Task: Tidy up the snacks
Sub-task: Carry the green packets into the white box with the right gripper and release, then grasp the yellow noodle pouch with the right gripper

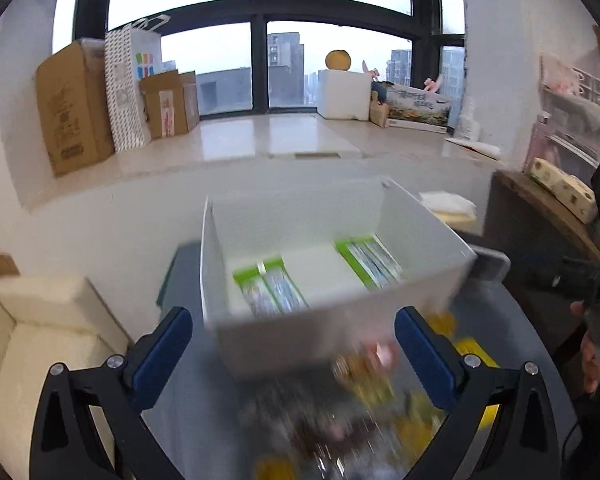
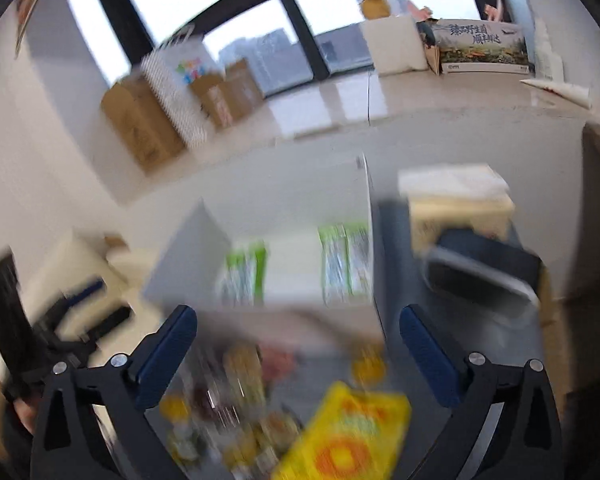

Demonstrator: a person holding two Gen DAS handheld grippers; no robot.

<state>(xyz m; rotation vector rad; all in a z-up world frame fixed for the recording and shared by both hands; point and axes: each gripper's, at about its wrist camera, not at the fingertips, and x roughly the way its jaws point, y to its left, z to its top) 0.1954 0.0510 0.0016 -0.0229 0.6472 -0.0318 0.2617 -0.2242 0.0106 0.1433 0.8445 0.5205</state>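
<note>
Snacks (image 1: 364, 408) lie in a blurred loose heap on the grey tabletop (image 1: 196, 412), below and between the blue fingers (image 1: 162, 354) of the left gripper (image 1: 294, 350), just short of the white bin (image 1: 284, 344). That bin stands straight ahead of both grippers with its near wall facing them; inside it two pairs of green-edged packets (image 1: 270, 288) lie flat, with bare floor between the pairs. Ahead of the left gripper's left finger the tabletop is bare up to the bin's left wall. The left gripper's jaws stand spread wide, with nothing between them. The right gripper (image 2: 298, 354) is likewise spread wide and grips nothing; a yellow packet (image 2: 348, 436) lies under its span, nearer the right finger, amid more blurred snacks.
</note>
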